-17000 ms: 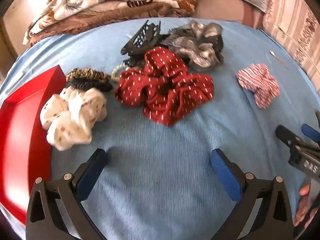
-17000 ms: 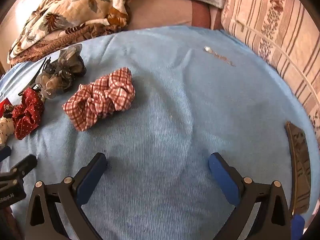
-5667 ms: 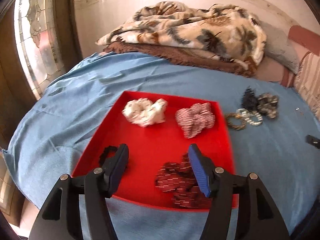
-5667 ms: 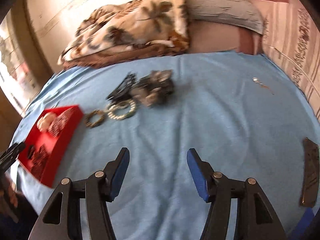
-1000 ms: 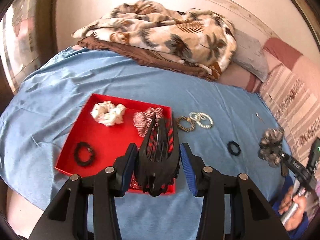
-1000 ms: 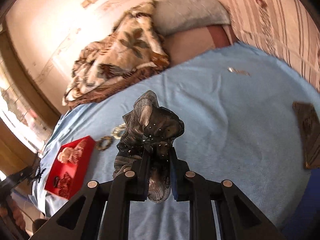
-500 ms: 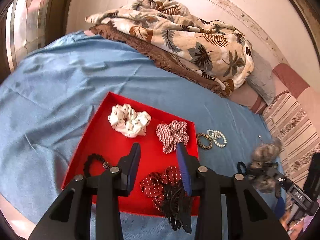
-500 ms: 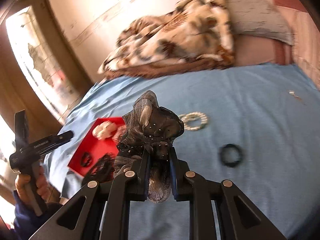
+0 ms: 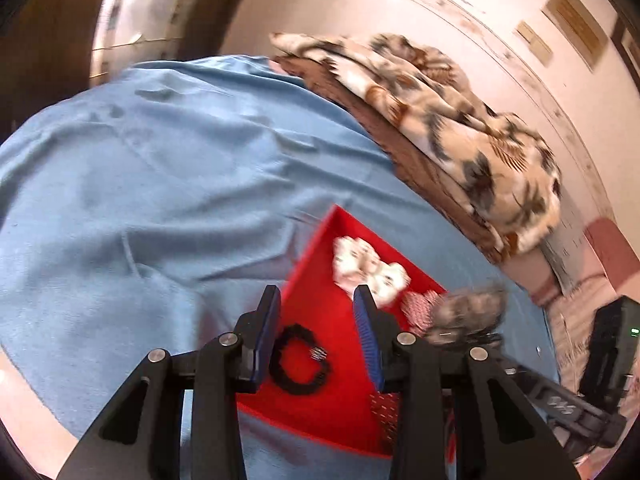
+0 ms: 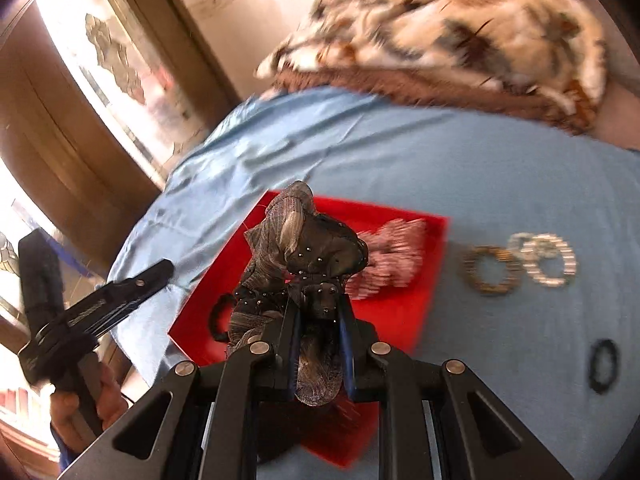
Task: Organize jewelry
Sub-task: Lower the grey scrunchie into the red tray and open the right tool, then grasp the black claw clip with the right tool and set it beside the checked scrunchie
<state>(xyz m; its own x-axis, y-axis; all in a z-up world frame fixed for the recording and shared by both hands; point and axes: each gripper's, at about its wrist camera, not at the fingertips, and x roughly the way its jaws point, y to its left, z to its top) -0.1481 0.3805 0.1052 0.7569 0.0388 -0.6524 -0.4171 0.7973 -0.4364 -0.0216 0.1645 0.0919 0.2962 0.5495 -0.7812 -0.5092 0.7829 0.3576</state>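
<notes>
Right gripper: jaws clamped on the grey scrunchie, a dark studded, gauzy bundle standing up between the blue pads. A second ago it was carried over bare blue bedspread; it now hangs over the red tray, so the carry is nearly done and, by my reading, only lowering and letting go remain. Left gripper: jaws part open with nothing between them. A second ago it held the black claw clip; half a second ago the clip was lying at the tray's near edge, and in the present views I cannot find it for certain, so it was presumably dropped there. Through the left jaws the black hair tie shows on the tray floor, with the white spotted scrunchie beyond it and the red checked scrunchie beside that. Outside the tray on the blue bedspread: the brown bead bracelet touching the pearl bracelet, and a second black hair tie nearer. These three are still to be collected. Both views are motion-blurred.
</notes>
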